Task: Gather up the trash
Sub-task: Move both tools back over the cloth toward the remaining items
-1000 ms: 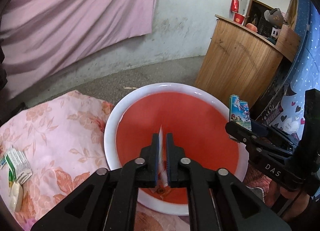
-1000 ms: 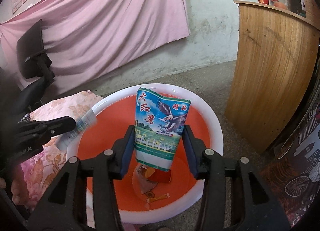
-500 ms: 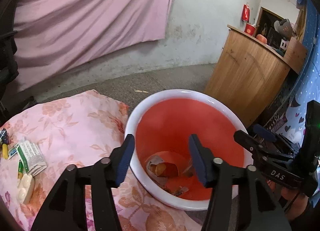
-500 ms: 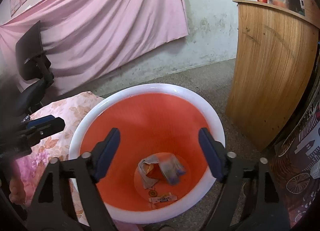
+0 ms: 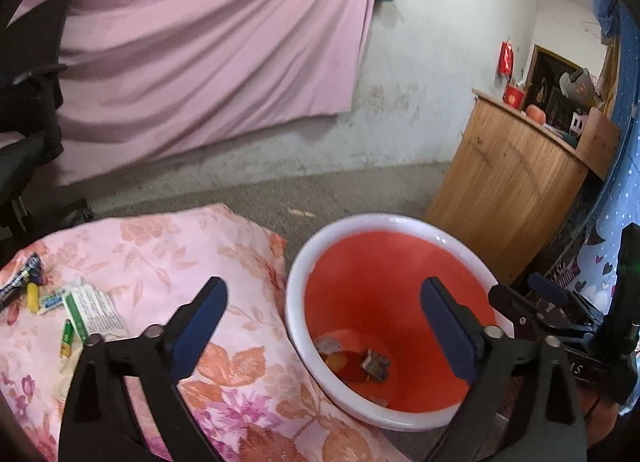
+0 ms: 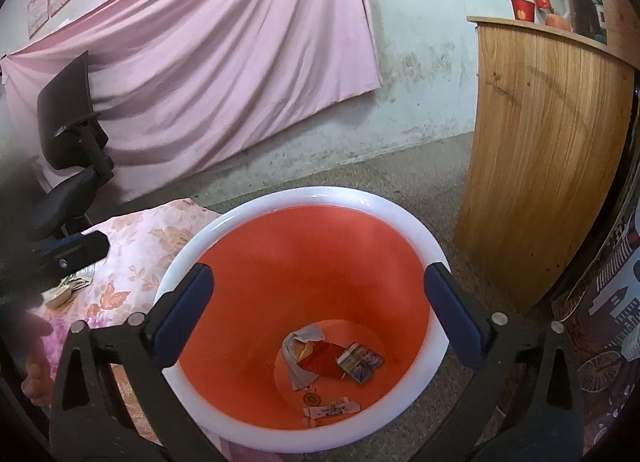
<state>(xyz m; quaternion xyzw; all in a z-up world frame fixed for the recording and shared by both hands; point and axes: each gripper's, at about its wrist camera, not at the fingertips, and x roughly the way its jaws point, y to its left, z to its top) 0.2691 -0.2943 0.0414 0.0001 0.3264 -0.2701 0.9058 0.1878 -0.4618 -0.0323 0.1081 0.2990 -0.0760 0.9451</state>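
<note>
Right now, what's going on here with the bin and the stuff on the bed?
A person is clearing trash with two hand-held tongs. Both the left tongs and the right tongs are open and empty, held over the orange bin. Several wrappers already lie at its bottom. More litter, including a green and white packet, is on the floral bedspread to the left, not yet collected.

bed: pink flower cloth [image 5: 168,258] | near its left edge: green and white box [image 5: 93,312], small green tube [image 5: 66,338], yellow bit [image 5: 32,296], dark wrapper [image 5: 18,282] | floor: gray [image 5: 256,197], red bin with white rim [image 5: 304,270] stands just beside bed's right edge
</note>
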